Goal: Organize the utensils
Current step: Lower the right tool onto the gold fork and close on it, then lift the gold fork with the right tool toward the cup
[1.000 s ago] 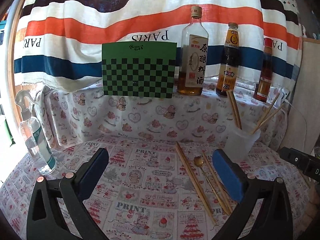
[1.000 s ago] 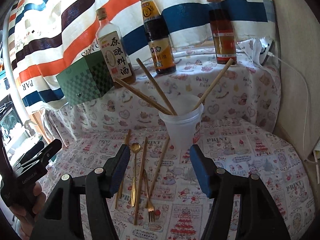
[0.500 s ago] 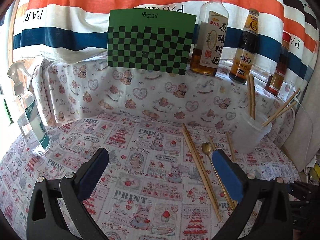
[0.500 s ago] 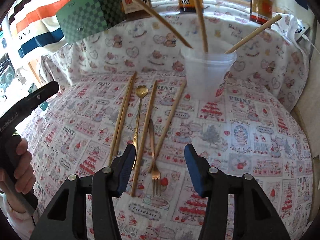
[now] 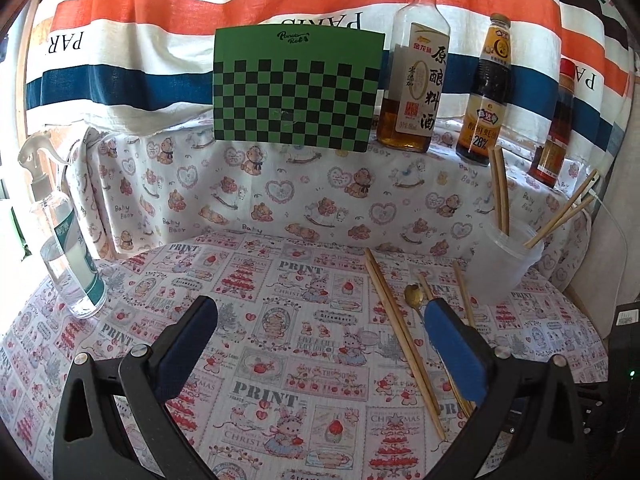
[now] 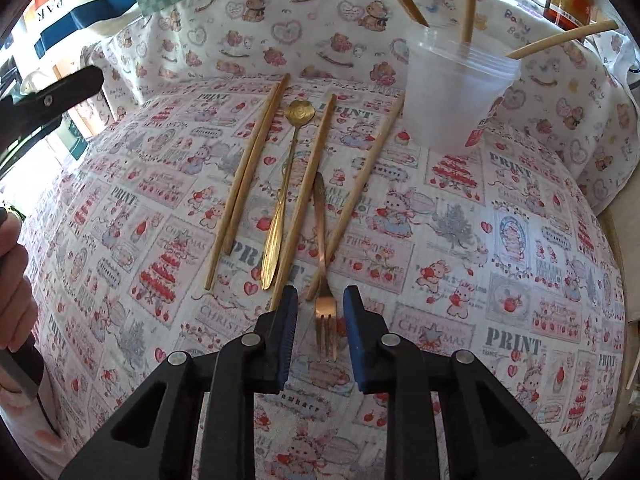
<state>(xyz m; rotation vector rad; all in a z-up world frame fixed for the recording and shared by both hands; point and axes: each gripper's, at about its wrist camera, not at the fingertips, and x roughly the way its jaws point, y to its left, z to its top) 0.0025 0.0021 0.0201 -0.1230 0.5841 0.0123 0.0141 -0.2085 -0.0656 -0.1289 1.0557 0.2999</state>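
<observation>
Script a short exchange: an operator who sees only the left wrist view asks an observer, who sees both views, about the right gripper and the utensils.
Operator: Where is the right gripper?
Observer: The right gripper is low over the fork, with the tines between its jaws.
Operator: Has it gripped the fork?
Observer: Not yet. The jaws are closing, and cloth shows on either side of the tines.
</observation>
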